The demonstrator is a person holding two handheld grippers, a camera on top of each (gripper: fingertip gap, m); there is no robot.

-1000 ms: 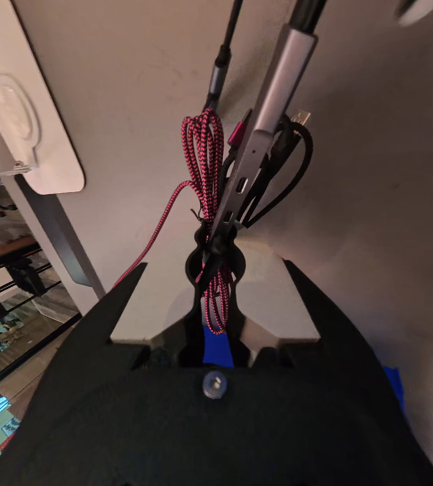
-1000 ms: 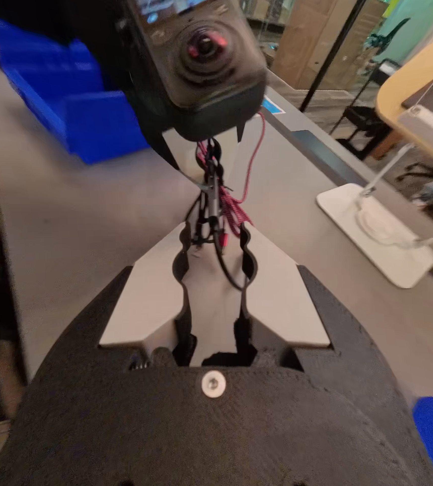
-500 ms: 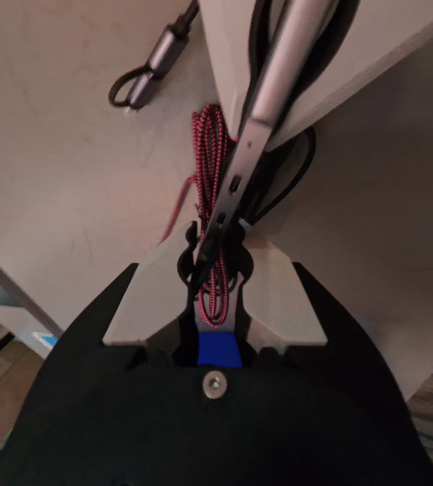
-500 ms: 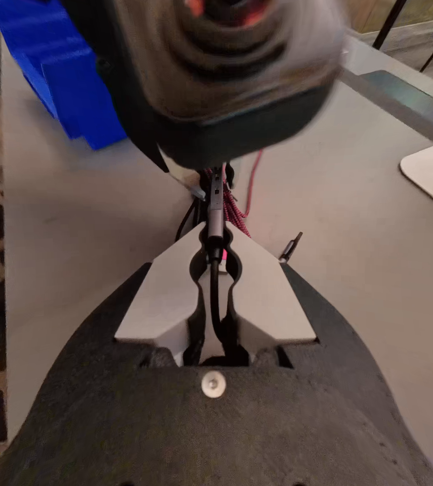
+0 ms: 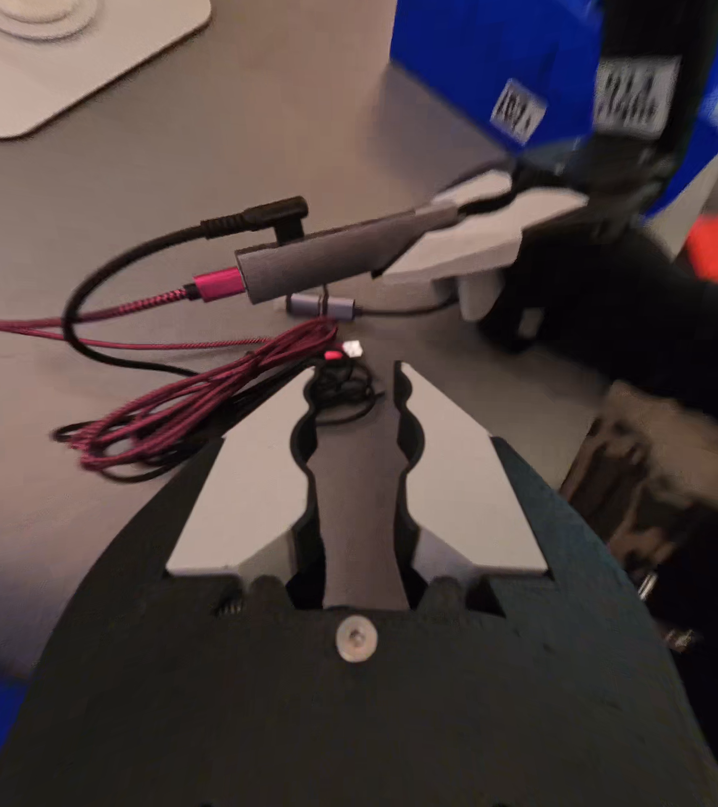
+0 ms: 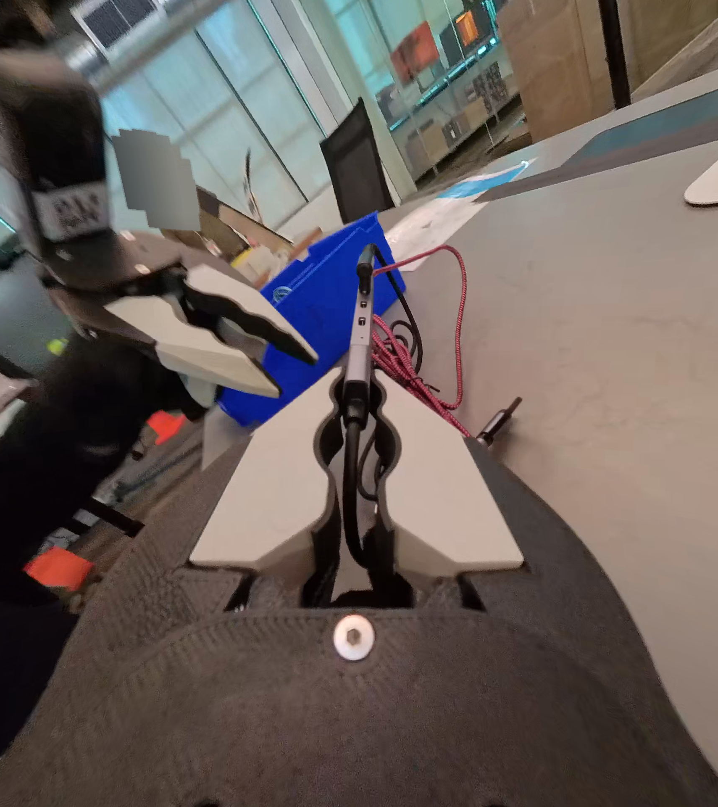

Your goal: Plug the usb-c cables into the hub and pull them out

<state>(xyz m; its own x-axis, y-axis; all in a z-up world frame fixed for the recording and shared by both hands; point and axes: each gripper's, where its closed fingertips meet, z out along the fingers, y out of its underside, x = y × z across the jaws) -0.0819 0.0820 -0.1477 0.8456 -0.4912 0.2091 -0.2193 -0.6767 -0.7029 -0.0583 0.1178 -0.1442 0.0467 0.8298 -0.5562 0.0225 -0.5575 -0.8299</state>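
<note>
Grey table (image 5: 130, 144); hub's (image 6: 359, 345) tail end hidden between right fingers (image 6: 435, 471).

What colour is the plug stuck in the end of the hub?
Bright pink plug, on a pink-and-black braided cable; clearest in the left wrist view.

Hub (image 5: 339, 257): raised over counter (image 5: 173, 153), in right claw (image 5: 457, 231)
Cable bundle (image 5: 200, 401): on counter, below hub
Bin (image 5: 479, 65): behind hub

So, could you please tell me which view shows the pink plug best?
The left wrist view: the pink plug sits side-on, seated in the hub end. The right wrist view shows the hub edge-on, hiding that plug; only red braided cable appears.
</note>
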